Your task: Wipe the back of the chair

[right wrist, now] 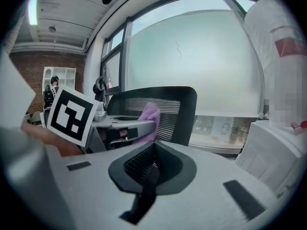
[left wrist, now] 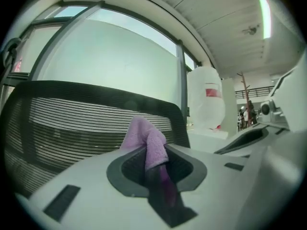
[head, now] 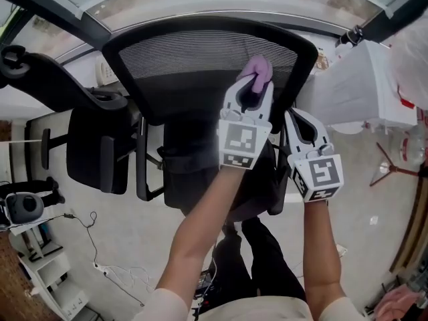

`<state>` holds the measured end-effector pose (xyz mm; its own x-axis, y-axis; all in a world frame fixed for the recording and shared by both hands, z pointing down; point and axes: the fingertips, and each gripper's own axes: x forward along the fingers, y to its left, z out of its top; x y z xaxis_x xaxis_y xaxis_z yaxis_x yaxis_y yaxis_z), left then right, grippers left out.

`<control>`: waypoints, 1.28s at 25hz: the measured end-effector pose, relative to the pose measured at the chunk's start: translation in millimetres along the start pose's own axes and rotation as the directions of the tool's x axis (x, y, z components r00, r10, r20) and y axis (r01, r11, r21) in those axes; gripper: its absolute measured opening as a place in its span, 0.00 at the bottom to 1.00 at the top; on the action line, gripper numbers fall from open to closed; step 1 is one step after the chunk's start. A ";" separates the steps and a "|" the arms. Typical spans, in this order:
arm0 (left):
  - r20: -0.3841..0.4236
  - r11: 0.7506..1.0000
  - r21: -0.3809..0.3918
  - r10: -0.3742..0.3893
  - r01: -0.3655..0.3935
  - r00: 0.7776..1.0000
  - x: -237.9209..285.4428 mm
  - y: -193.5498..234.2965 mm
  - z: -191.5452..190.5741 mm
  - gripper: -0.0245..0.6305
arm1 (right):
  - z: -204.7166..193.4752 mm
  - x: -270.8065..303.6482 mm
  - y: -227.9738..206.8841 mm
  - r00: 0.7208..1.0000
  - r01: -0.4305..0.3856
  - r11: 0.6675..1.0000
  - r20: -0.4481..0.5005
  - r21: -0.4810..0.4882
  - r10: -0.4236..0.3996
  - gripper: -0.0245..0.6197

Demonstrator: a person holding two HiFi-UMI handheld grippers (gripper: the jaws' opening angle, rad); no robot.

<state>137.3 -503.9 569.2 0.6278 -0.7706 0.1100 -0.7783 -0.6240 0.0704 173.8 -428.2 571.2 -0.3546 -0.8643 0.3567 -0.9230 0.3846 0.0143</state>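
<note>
A black office chair with a mesh back stands in front of me, its back facing me. My left gripper is shut on a purple cloth, which rests against the upper right part of the mesh. The cloth sticks out from between the jaws in the left gripper view. My right gripper is shut with nothing in it and hangs by the chair's right frame edge. The cloth and the left gripper show in the right gripper view.
A second black chair stands to the left. White boxes and a wrapped white object sit at the right by the window. Cables and a power strip lie on the floor at lower left.
</note>
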 end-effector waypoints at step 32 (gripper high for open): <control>-0.086 0.843 -0.073 0.528 -0.533 0.845 -154.2 277.5 -30.3 0.17 | -0.1 33.1 50.9 0.995 -0.095 0.995 -0.025 -0.040 0.094 0.03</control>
<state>-175.9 -554.3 601.9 0.1187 -0.9693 0.2153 -0.9918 -0.1053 0.0727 115.1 -437.2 583.8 -0.4361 -0.8157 0.3801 -0.8784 0.4776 0.0174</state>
